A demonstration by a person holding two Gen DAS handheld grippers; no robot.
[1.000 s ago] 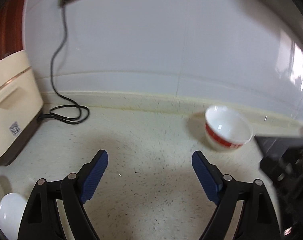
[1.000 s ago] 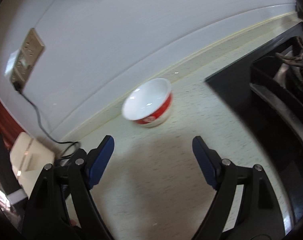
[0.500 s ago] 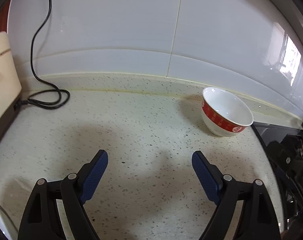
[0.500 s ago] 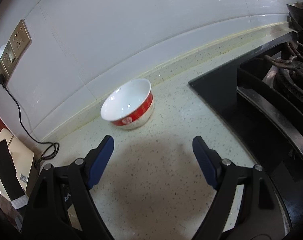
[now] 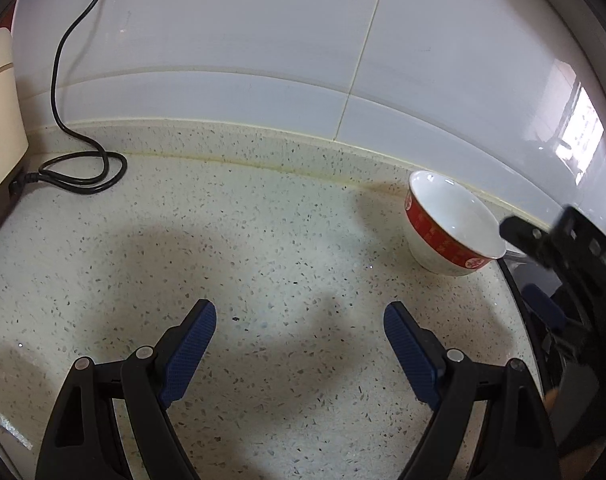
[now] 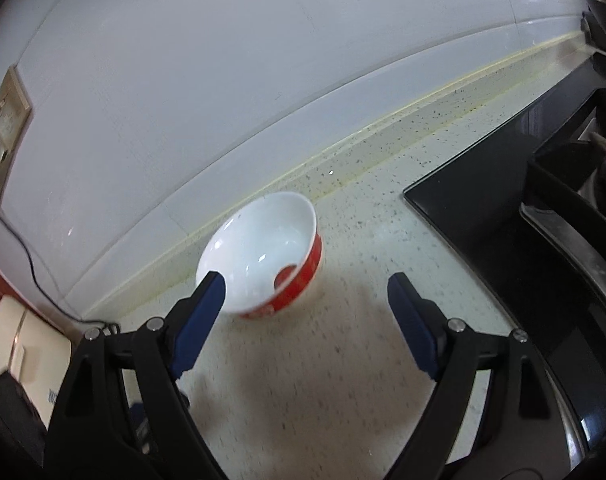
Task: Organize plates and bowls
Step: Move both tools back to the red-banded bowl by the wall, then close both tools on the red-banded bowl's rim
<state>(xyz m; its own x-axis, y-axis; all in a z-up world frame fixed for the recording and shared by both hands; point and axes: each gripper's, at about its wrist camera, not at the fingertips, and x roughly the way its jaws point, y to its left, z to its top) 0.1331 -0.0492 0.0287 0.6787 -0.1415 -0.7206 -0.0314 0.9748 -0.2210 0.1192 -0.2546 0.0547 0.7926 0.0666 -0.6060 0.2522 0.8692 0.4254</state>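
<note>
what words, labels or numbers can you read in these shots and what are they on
None can be read.
Bowl: gold marks on its red band, too small and blurred.
Cream appliance: small sticker, too blurred.
Wall socket: no readable marking.

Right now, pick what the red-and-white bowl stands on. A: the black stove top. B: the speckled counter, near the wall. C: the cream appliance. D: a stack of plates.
B: the red-and-white bowl stands upright on the speckled counter, close to the tiled wall and beside the black stove top.
</note>
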